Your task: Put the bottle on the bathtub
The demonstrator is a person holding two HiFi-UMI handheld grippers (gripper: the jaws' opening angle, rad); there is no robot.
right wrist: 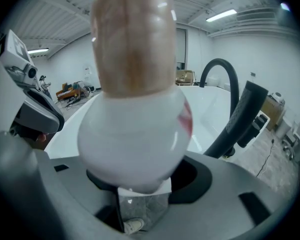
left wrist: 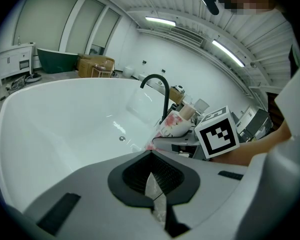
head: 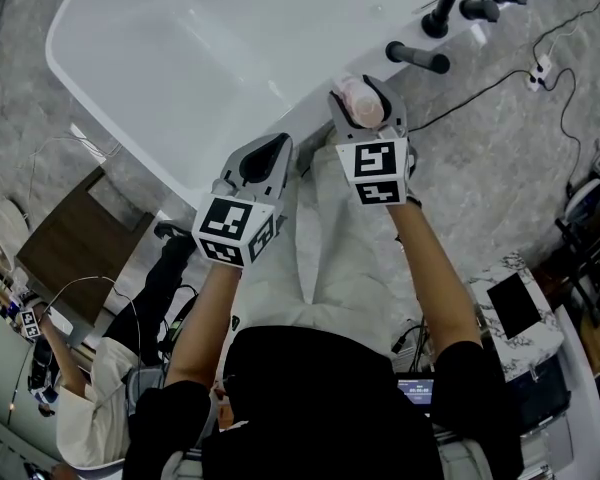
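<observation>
White bathtub (head: 180, 58) below; right tongs (head: 364, 90) tight on bottle (right wrist: 132, 109); left tongs (left wrist: 153, 183), by own view, closed empty.

Grey marbled floor (head: 500, 168); ribbed ceiling (left wrist: 185, 4), strip lights (left wrist: 160, 20).

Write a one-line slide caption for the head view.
Right gripper holds a white bottle at the bathtub rim near the black faucet; left gripper, shut and empty, hovers alongside.

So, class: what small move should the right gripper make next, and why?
Probably lower the bottle onto the bathtub rim beside the faucet: the right gripper is shut on it, seemingly over that rim, and it is not yet set down.
</observation>
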